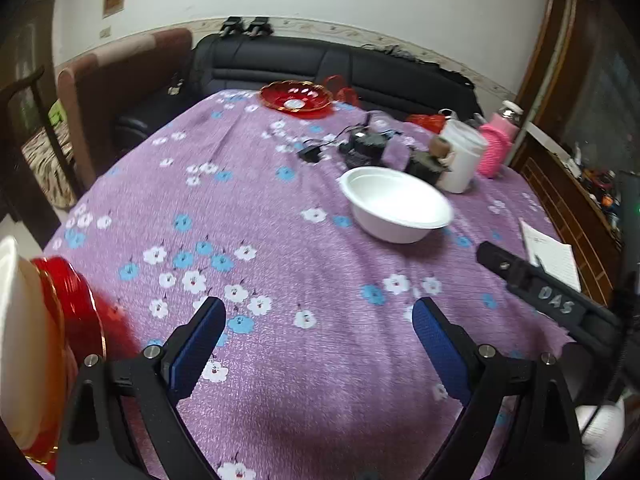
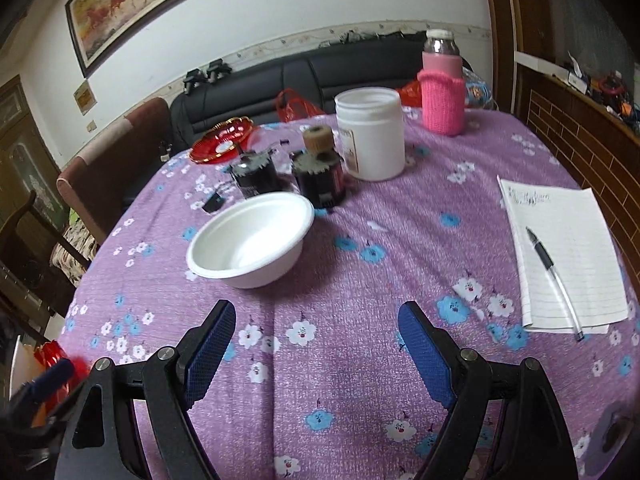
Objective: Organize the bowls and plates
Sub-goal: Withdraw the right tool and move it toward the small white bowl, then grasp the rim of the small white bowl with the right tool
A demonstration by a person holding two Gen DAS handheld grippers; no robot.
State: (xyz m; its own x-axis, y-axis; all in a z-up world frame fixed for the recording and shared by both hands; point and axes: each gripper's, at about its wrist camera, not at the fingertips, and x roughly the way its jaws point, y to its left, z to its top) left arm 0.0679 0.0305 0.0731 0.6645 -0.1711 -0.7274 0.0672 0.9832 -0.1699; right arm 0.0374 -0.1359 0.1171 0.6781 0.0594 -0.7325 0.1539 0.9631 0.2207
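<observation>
A white bowl (image 1: 396, 204) (image 2: 250, 240) sits upright on the purple flowered tablecloth (image 1: 280, 208), right of centre. A red glass plate (image 1: 296, 98) (image 2: 222, 140) lies at the table's far edge. A red dish stacked with a white one (image 1: 48, 332) shows at the near left edge. My left gripper (image 1: 318, 312) is open and empty, low over the cloth, short of the bowl. My right gripper (image 2: 316, 316) is open and empty, just short of the bowl and to its right. The right gripper's body (image 1: 552, 300) also shows in the left wrist view.
Behind the bowl stand two dark jars (image 2: 288, 178), a white tub (image 2: 370, 132) and a pink-sleeved bottle (image 2: 442, 88). A notepad with a pen (image 2: 560, 256) lies at the right. A black sofa (image 1: 320, 64) and chairs stand beyond the table.
</observation>
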